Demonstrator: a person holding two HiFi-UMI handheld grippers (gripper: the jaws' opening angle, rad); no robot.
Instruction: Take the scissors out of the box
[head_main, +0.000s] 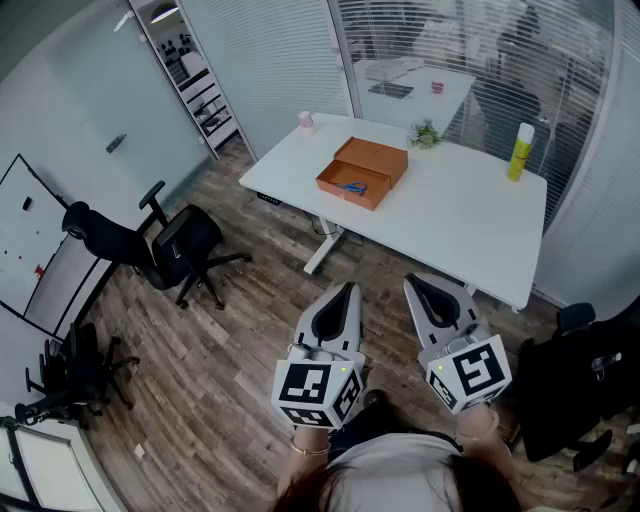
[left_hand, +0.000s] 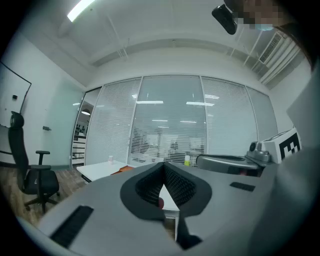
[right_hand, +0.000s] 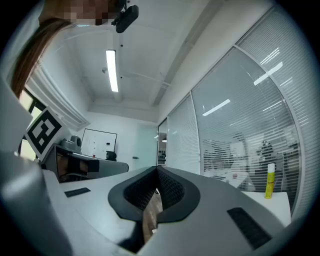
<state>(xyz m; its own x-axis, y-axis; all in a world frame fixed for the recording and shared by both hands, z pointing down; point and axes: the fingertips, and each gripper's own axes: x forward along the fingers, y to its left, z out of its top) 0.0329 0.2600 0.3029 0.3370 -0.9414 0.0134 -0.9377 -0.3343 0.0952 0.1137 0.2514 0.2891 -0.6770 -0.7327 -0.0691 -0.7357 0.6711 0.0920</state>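
Observation:
An open orange box (head_main: 362, 172) lies on the white table (head_main: 470, 220), with blue-handled scissors (head_main: 352, 186) inside it. Both grippers are held level close to the person's body, well short of the table. My left gripper (head_main: 349, 288) has its jaws together with nothing between them. My right gripper (head_main: 411, 281) beside it is likewise shut and empty. In the left gripper view the jaws of the left gripper (left_hand: 163, 164) meet at the tip, and the box (left_hand: 126, 170) shows far off. In the right gripper view the right gripper (right_hand: 156, 170) is closed too.
A yellow bottle (head_main: 520, 152), a small plant (head_main: 425, 133) and a pink cup (head_main: 306, 122) stand along the table's far side. A black office chair (head_main: 170, 245) stands at the left on the wooden floor, and another black chair (head_main: 585, 380) is at the right.

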